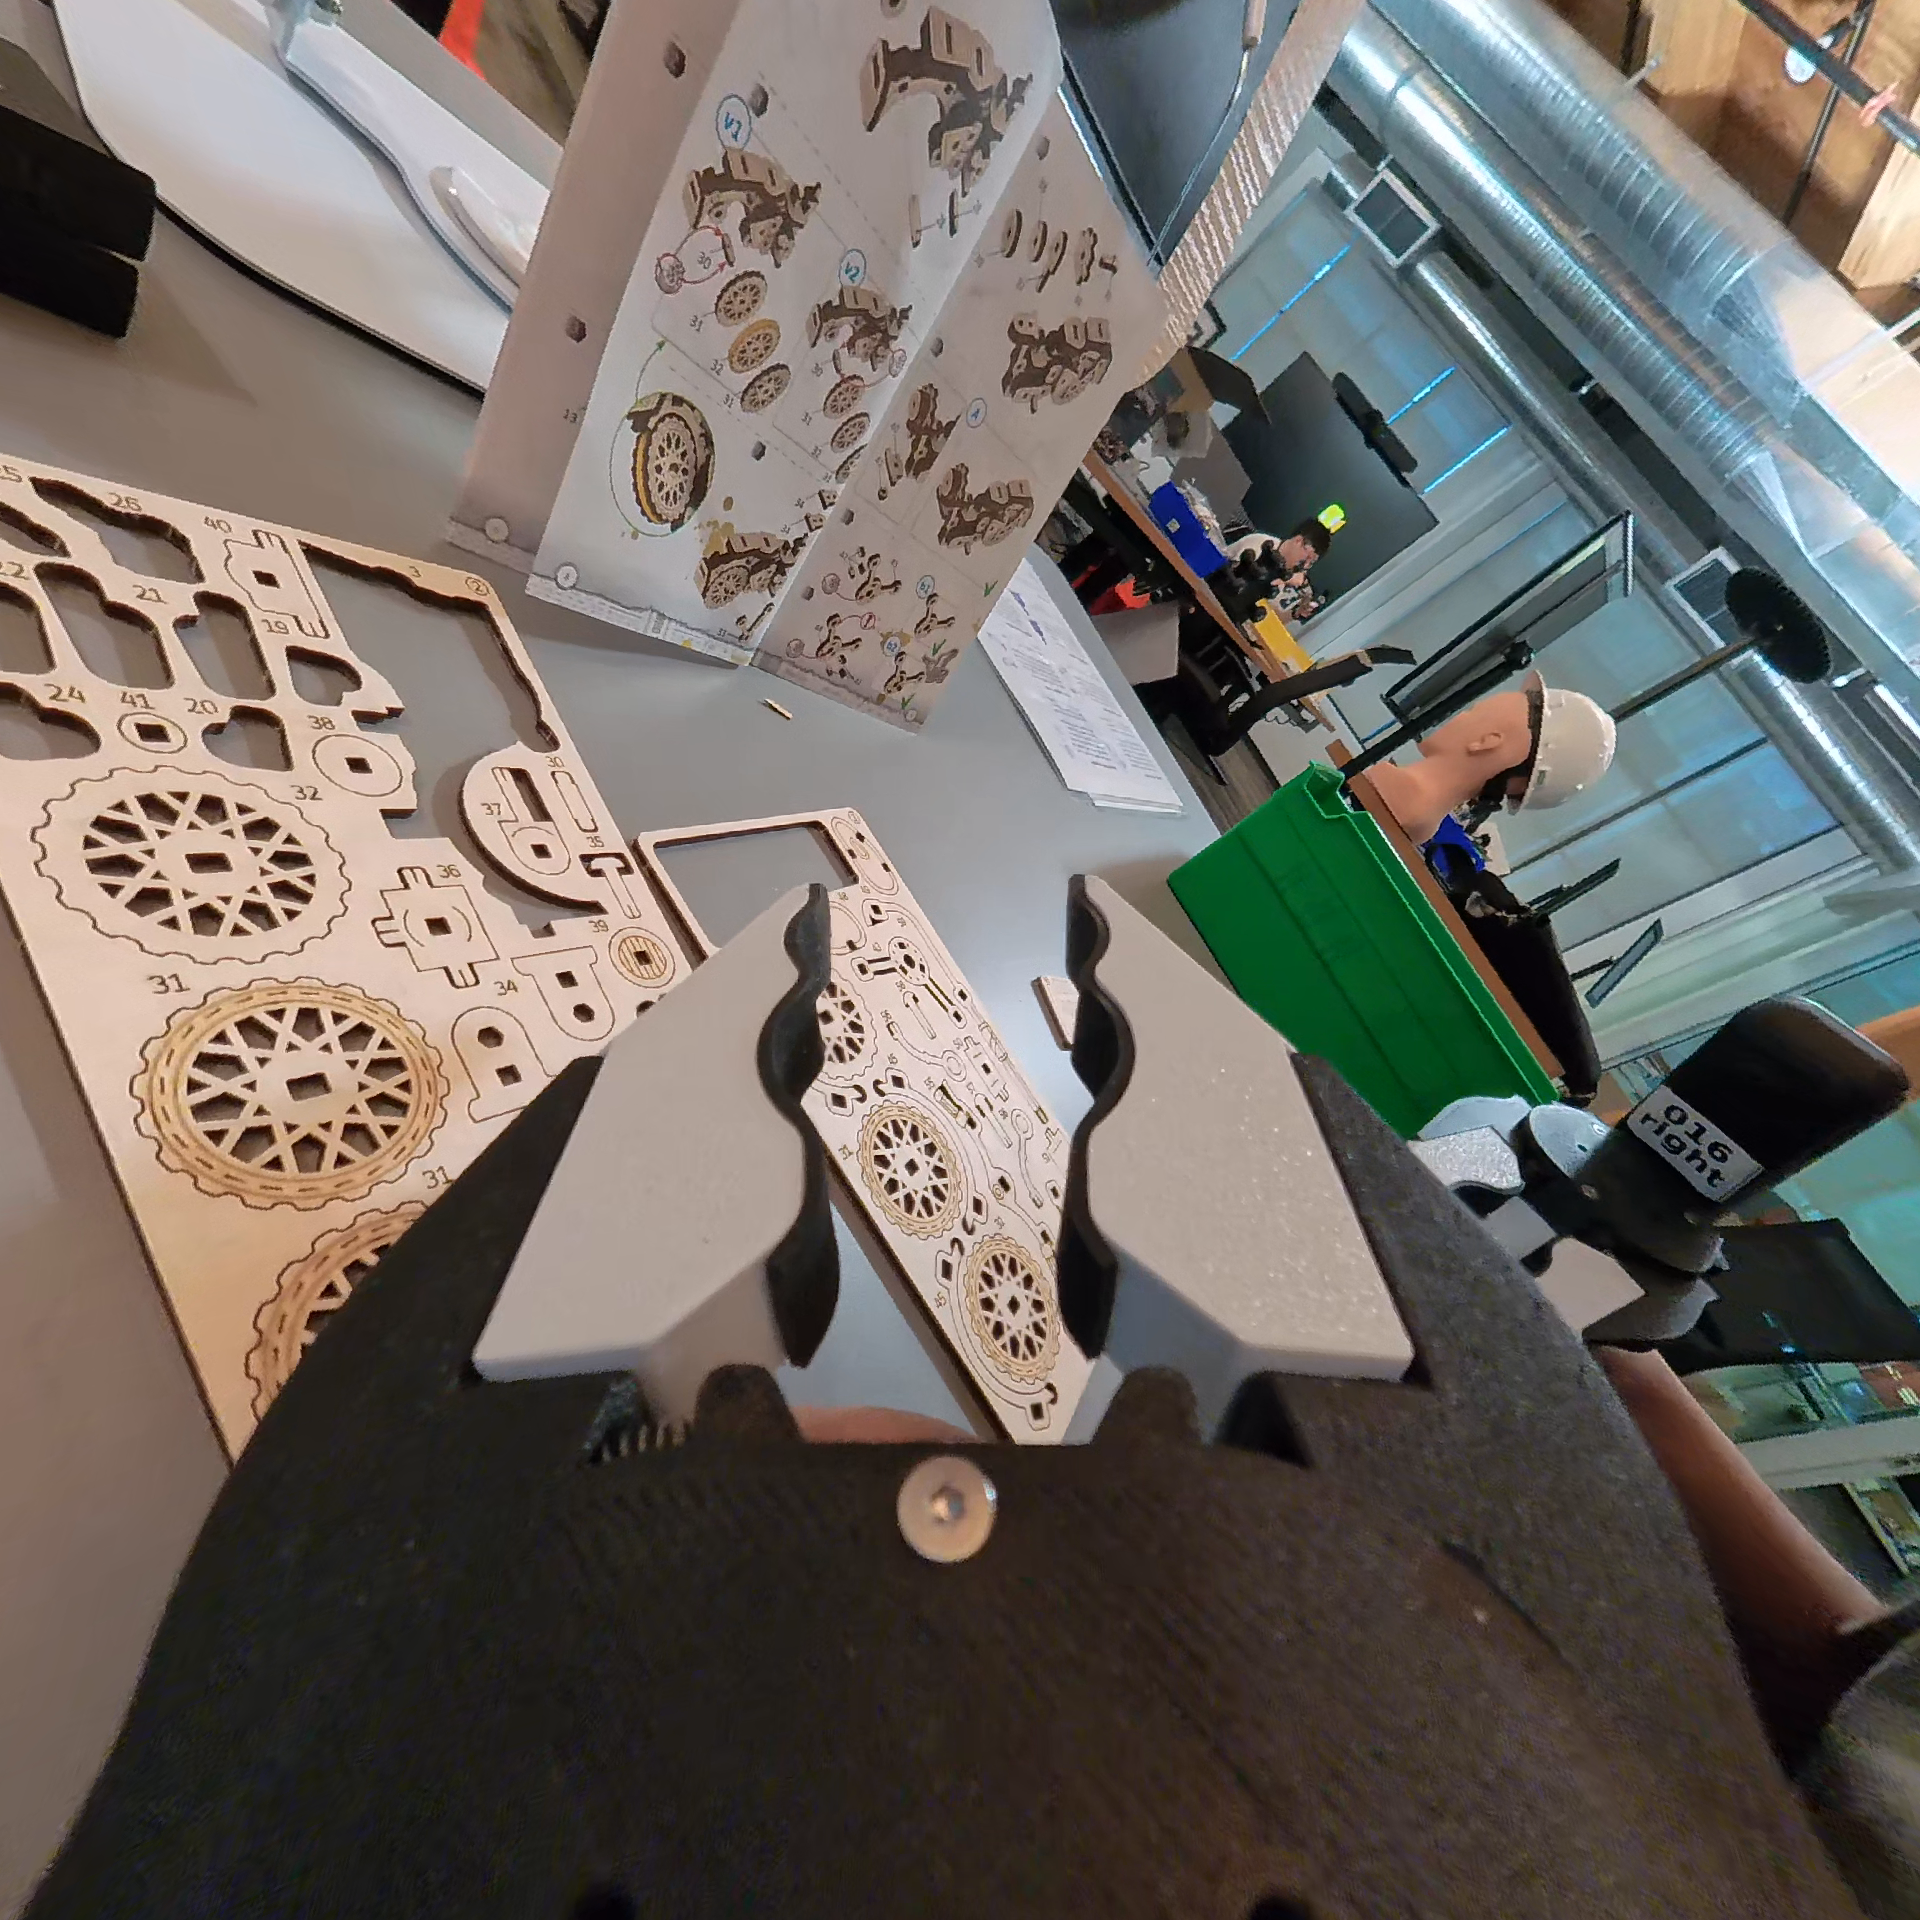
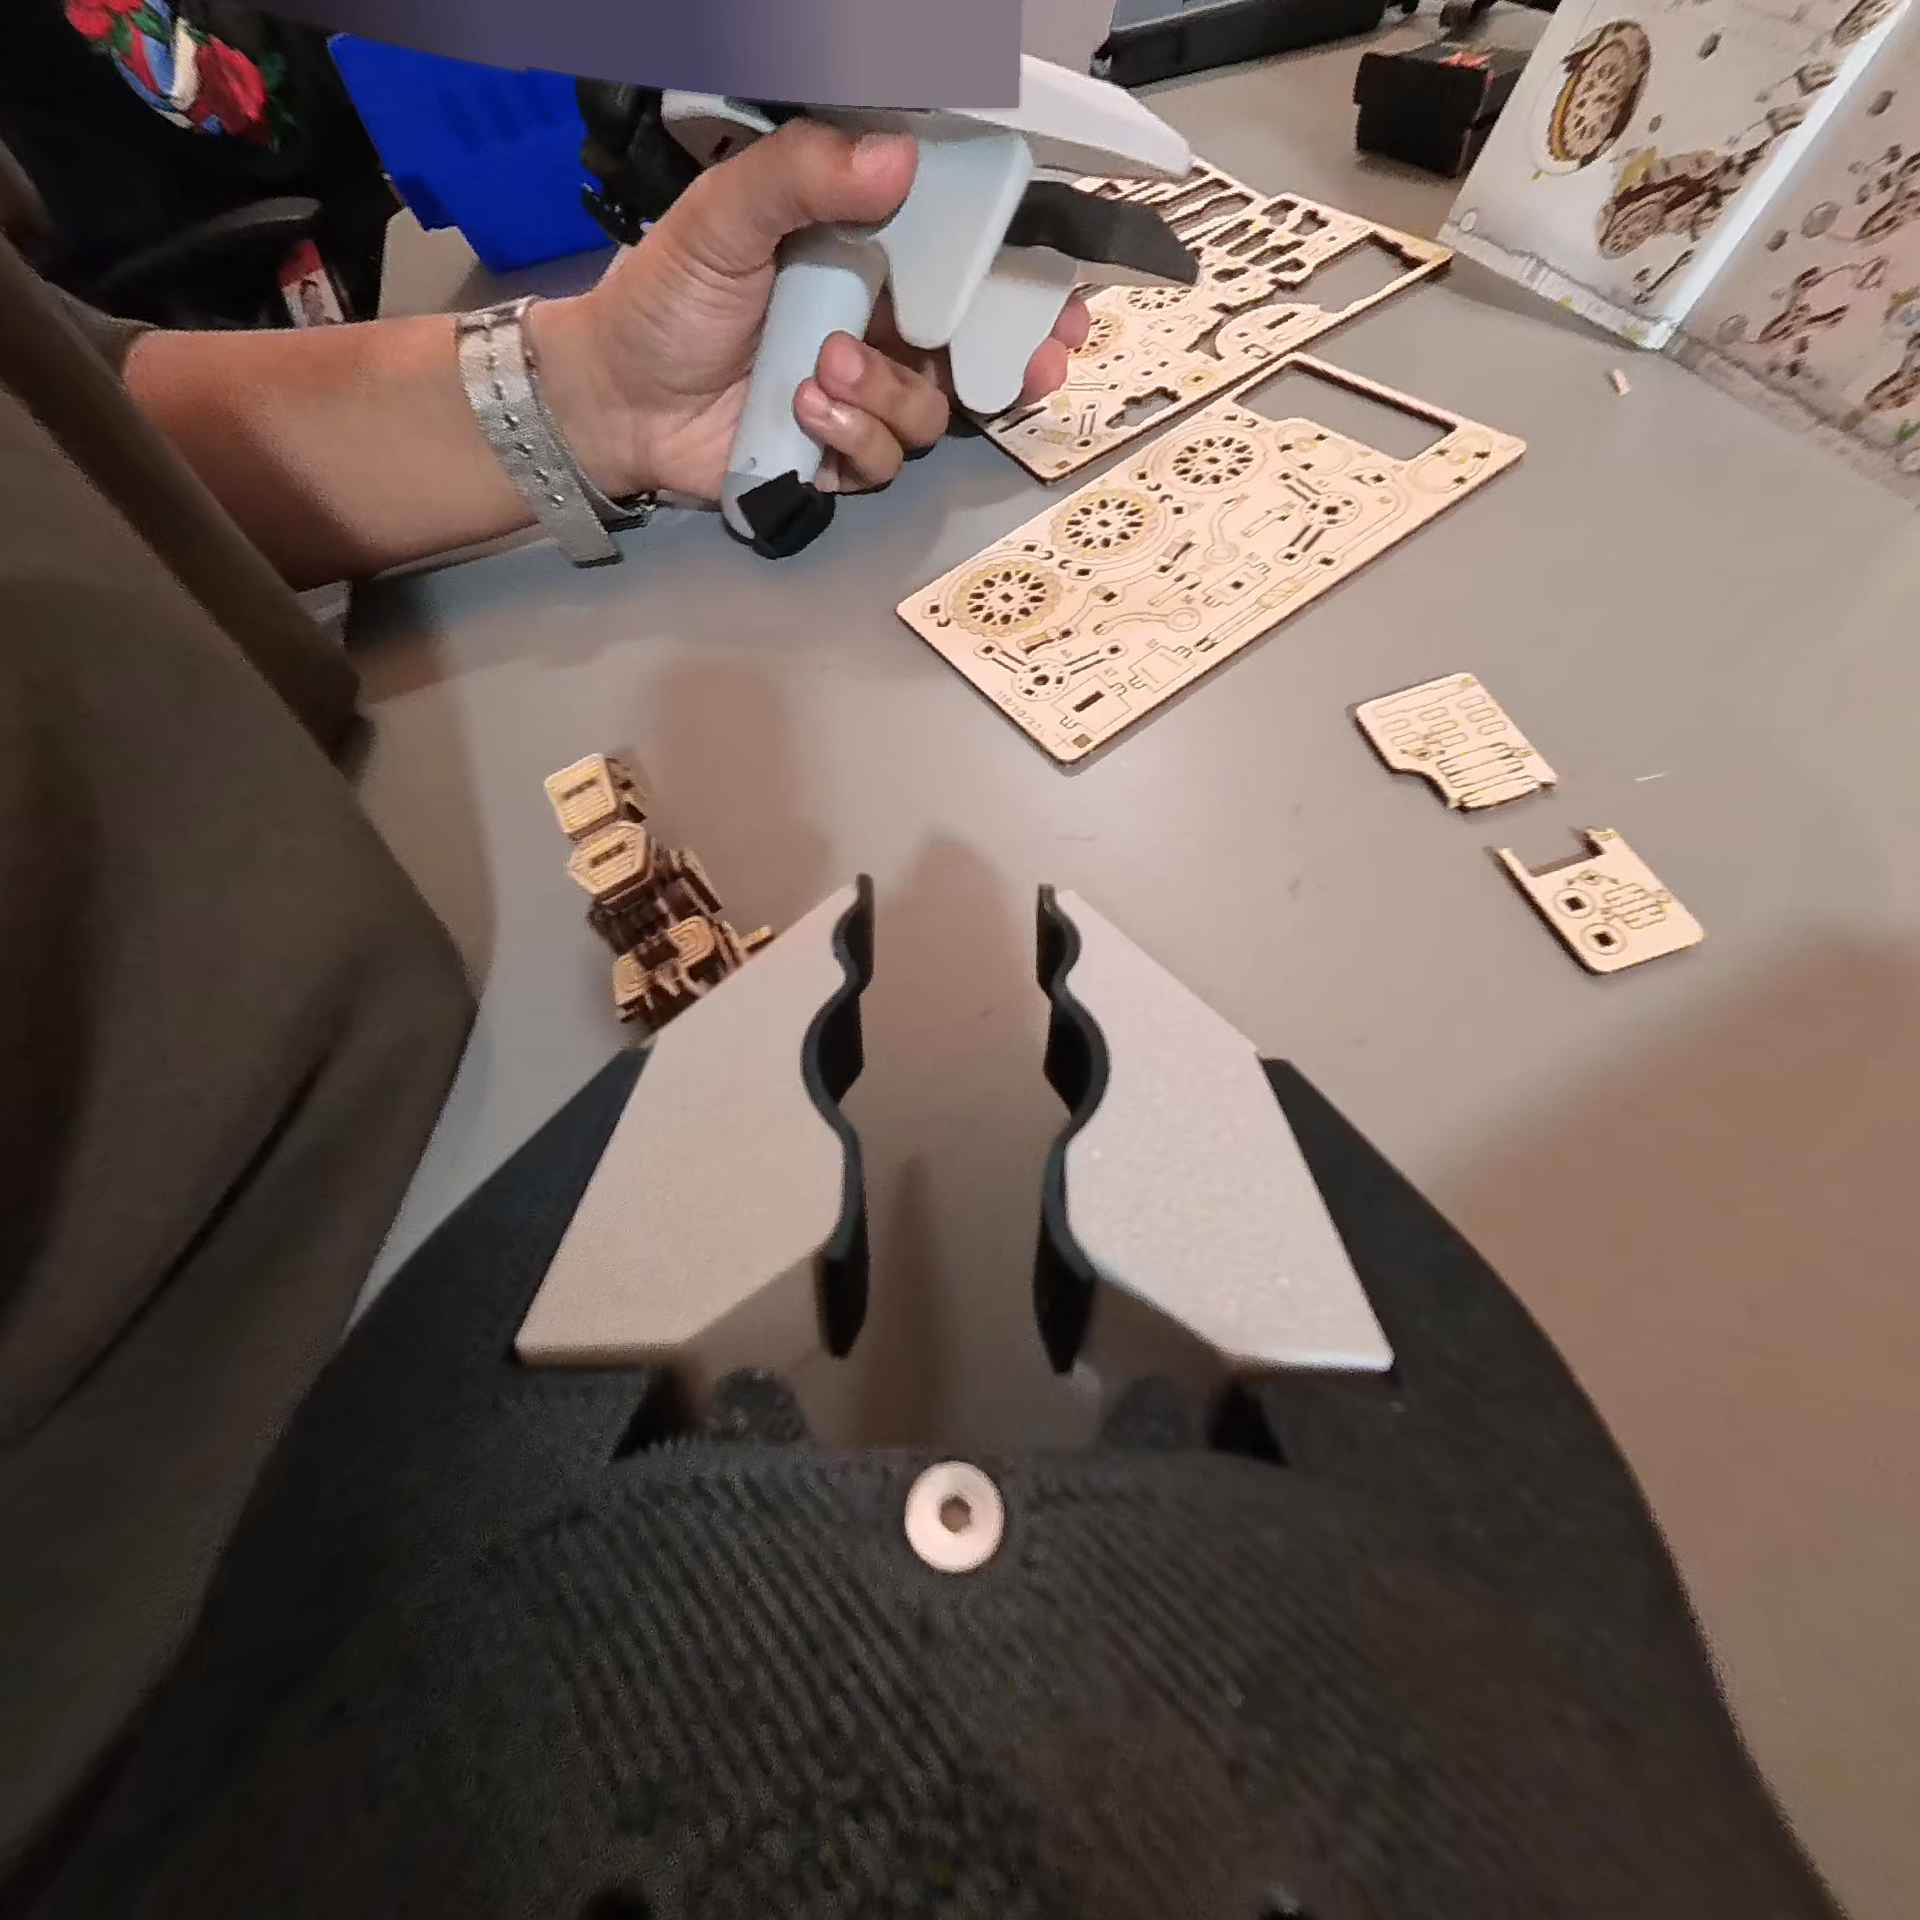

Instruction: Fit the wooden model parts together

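Note:
My left gripper [image 1: 948, 902] is open and empty, hovering over a small laser-cut wooden sheet [image 1: 935, 1122] with wheel parts. A larger wooden sheet [image 1: 208, 883], partly punched out, lies to its left. My right gripper [image 2: 954, 894] is open and empty above bare table. A partly built wooden model [image 2: 644, 904] stands just left of its left finger. In the right wrist view the small sheet [image 2: 1205, 551] and the larger sheet [image 2: 1247, 270] lie farther off, with a hand holding the left gripper's handle [image 2: 831, 343] above them. Two small wooden offcuts [image 2: 1455, 738] [image 2: 1600, 899] lie to the right.
An open instruction booklet [image 1: 790, 343] stands upright at the back of the grey table [image 1: 623, 748]. A green bin [image 1: 1351, 935] sits at the table's right edge. Black blocks [image 1: 62, 229] lie at the far left. The right gripper's body [image 1: 1704, 1143] shows at the right. My right fingertips sit around 20 cm from my left ones.

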{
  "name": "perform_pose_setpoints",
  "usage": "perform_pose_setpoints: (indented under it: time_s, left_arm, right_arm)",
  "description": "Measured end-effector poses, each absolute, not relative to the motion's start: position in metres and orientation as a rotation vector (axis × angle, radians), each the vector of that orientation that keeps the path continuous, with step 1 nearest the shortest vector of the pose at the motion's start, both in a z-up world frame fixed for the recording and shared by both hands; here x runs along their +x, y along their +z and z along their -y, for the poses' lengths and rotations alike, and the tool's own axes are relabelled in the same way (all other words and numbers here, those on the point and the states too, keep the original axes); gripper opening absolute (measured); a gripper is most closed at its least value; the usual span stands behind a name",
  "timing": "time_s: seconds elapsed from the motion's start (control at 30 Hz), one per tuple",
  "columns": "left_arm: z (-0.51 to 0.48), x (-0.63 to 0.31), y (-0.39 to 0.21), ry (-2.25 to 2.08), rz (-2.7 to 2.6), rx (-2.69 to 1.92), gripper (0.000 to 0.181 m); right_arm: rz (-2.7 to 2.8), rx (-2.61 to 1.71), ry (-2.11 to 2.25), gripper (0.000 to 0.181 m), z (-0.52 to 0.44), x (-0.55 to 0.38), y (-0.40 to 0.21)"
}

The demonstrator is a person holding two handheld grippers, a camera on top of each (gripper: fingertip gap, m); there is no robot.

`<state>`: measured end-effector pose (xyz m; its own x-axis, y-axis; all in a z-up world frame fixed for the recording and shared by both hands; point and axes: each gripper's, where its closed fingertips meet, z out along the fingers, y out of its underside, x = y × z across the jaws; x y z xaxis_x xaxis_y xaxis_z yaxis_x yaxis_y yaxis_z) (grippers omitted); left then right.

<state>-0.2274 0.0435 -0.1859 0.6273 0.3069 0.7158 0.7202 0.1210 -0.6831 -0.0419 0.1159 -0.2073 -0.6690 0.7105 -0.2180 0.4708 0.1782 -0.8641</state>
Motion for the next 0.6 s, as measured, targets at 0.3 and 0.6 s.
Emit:
perform_pose_setpoints:
  time_s: [0.3, 0.6]
  left_arm:
    - [-0.047, -0.214, -0.180, -0.306, 0.849, -1.503, 0.043]
    - [-0.061, -0.185, -0.171, -0.132, 0.640, -1.636, 0.038]
  right_arm:
    - [1.920, -1.143, 1.223, 0.029, -0.156, -0.090, -0.195]
    - [1.959, -1.380, 0.893, 0.053, -0.200, -0.135, -0.235]
